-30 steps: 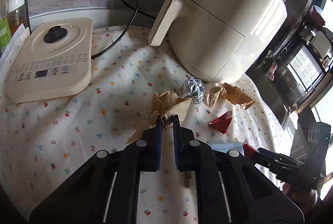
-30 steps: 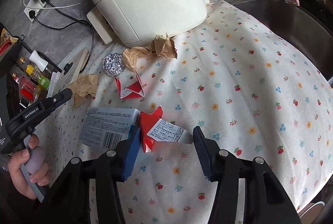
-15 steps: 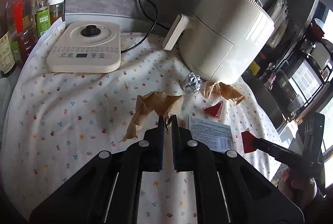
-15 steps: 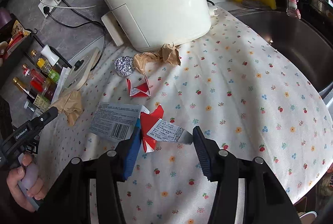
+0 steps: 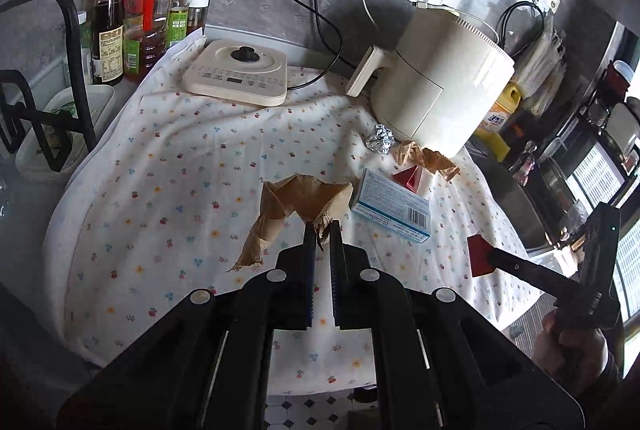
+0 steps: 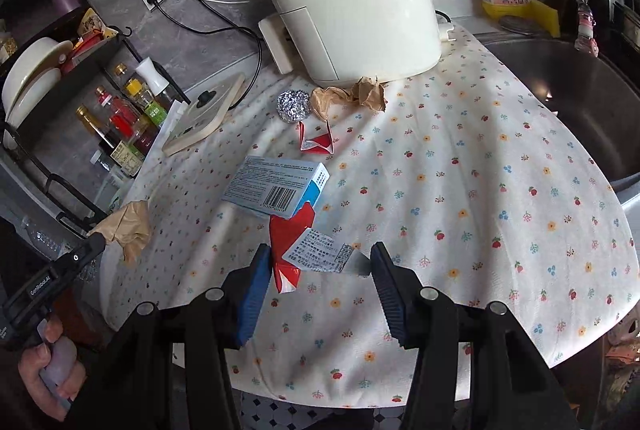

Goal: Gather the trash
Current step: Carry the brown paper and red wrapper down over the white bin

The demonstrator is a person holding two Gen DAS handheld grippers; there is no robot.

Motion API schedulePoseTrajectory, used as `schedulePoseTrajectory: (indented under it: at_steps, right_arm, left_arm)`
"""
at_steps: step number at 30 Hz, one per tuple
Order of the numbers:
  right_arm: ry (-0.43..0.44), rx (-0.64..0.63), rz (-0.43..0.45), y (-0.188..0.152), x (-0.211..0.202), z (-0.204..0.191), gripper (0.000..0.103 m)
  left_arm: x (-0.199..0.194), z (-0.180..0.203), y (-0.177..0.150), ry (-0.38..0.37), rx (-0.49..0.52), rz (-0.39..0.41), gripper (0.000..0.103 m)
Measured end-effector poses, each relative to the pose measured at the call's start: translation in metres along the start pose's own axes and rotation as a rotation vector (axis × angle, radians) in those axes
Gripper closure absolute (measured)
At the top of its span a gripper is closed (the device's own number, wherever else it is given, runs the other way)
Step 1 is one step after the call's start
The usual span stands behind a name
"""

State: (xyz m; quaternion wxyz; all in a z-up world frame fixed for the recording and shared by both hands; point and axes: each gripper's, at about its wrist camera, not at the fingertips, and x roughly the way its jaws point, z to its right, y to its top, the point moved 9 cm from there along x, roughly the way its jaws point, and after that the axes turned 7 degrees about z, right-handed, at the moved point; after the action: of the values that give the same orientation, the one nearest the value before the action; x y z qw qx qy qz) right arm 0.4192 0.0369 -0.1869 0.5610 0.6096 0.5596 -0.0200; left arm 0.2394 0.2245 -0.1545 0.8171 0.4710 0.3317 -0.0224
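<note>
Countertop clearing is mid-carry, I judge: my left gripper [image 5: 321, 230] is clenched on crumpled brown paper [image 5: 298, 204] hanging off its tips, my right gripper [image 6: 316, 264] grasps a torn red wrapper [image 6: 298, 250] between half-spread jaws. Next I need a bin; none shows.

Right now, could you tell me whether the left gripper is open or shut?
Shut: the left gripper has its jaws nearly together, pinching a corner of the crumpled brown paper, which hangs from it above the floral cloth.
</note>
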Motion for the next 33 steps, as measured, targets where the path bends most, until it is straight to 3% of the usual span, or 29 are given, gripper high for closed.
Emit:
schedulePoseTrajectory:
  at_steps: [15, 33]
  right_arm:
    - [-0.006, 0.052, 0.017, -0.062, -0.105, 0.064, 0.052]
    - [-0.161, 0.221, 0.027, -0.166, -0.209, 0.197, 0.052]
  left_arm:
    - [-0.052, 0.082, -0.073, -0.037, 0.055, -0.034, 0.096]
    - [-0.055, 0.210, -0.178, -0.181, 0.190, -0.167, 0.096]
